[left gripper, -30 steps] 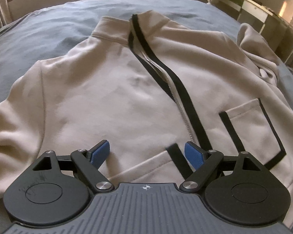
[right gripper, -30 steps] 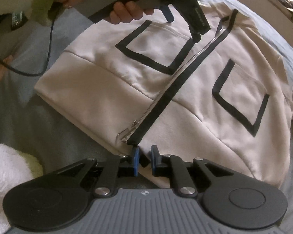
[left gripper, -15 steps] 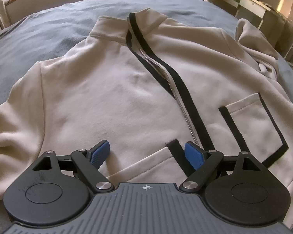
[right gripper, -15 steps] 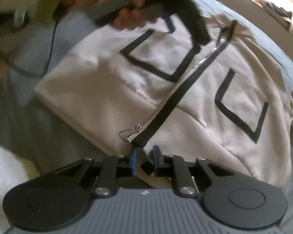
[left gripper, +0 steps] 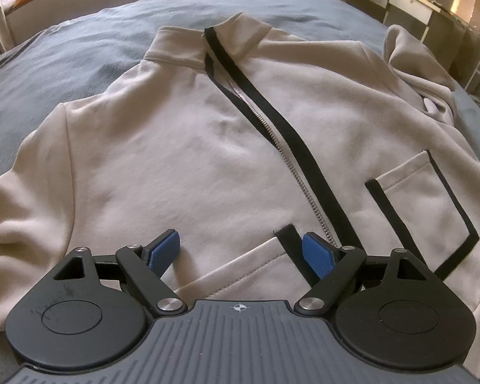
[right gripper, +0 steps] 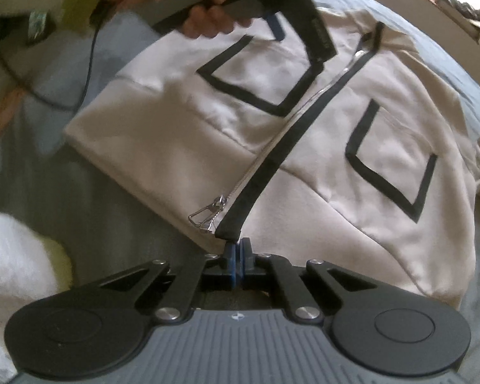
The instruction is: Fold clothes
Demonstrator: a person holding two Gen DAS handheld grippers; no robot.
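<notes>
Pinching the jacket (right gripper: 304,160) hem beside the zipper (right gripper: 208,214), the right gripper (right gripper: 238,249) fingers are pressed together; a second ago they stood slightly apart. The left gripper (left gripper: 240,252) fingers remain spread above the jacket front, enclosing nothing. The jacket lies flat on a grey-blue bed (left gripper: 80,48); shelving (left gripper: 416,3) stands beyond.
</notes>
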